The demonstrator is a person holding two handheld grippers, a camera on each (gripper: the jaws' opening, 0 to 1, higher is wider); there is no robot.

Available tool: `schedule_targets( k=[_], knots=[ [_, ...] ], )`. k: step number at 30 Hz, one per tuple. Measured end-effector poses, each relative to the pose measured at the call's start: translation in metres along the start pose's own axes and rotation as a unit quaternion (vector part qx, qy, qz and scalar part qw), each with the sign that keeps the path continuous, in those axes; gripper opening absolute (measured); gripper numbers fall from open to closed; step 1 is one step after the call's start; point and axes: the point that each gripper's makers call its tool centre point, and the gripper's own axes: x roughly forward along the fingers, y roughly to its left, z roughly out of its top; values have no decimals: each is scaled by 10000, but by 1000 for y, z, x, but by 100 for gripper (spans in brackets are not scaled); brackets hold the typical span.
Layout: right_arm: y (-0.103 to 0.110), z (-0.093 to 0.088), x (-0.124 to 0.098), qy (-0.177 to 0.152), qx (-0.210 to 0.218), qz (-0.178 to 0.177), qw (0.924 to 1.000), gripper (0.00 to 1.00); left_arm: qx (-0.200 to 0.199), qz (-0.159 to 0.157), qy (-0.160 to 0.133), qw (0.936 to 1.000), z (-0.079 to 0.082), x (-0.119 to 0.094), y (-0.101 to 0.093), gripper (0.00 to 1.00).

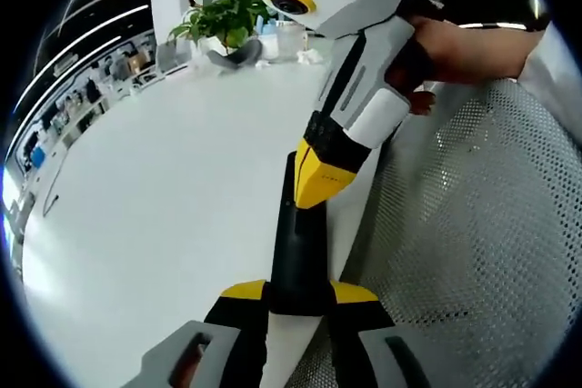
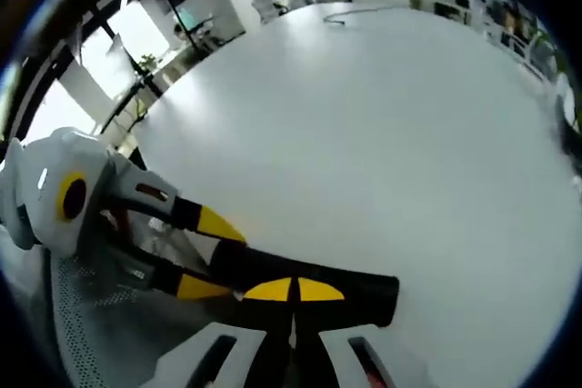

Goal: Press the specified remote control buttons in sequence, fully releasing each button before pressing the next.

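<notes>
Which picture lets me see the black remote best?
The right gripper view: the black remote lies sideways across the white table, most of its length visible. In the left gripper view the remote runs away lengthwise, with the right gripper covering its far end.

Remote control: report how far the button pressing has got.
Done: the left gripper clamps the remote control over the white table. In hand: the right gripper, jaws shut, sets its tips on the remote's top, apparently pressing. Left: releasing, then any further presses; the buttons are too dark to tell which one this is.
</notes>
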Motion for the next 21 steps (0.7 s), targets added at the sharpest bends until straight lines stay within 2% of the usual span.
schedule_targets(
  k=[2, 3, 10, 16, 21],
  knots=[
    [-2, 0, -2, 57, 512, 143, 9986, 0, -2, 2, -3, 10000, 0, 0, 0, 24],
    [-3, -1, -2, 131, 598, 139, 9980, 0, -5, 2, -8, 10000, 0, 0, 0, 24],
    [-5, -1, -6, 145, 422, -46, 9990, 0, -14, 3, -25, 10000, 0, 0, 0, 24],
    [-3, -3, -11, 236, 812, 116, 9963, 0, -11, 4, -26, 10000, 0, 0, 0, 24],
    [1, -8, -10, 387, 931, 220, 9947, 0, -13, 4, -28, 10000, 0, 0, 0, 24]
  ],
)
